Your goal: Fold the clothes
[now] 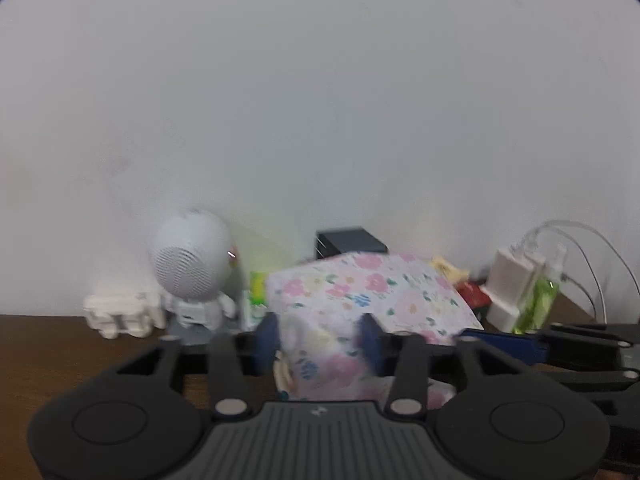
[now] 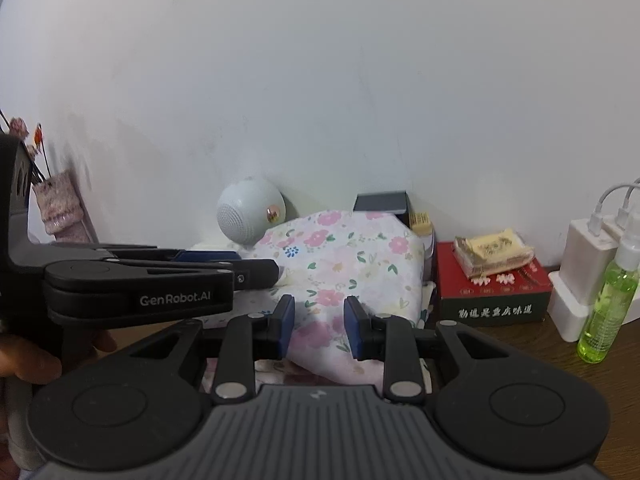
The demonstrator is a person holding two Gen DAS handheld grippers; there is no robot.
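floral garment (image 2: 340,264) bunched into a puffy mound on the brown table (image 2: 560,340), at 12 o'clock from both cameras, just in front of the white wall. looks light, soft, floppy, likely to slump, so best grabbed at a hem or corner, not the bulge. white cotton, pink flowers, green leaves. right gripper (image 2: 320,326) spread with cloth between the pads. left gripper (image 1: 320,344) also spread around the fabric, not visibly pinching, though blurry.
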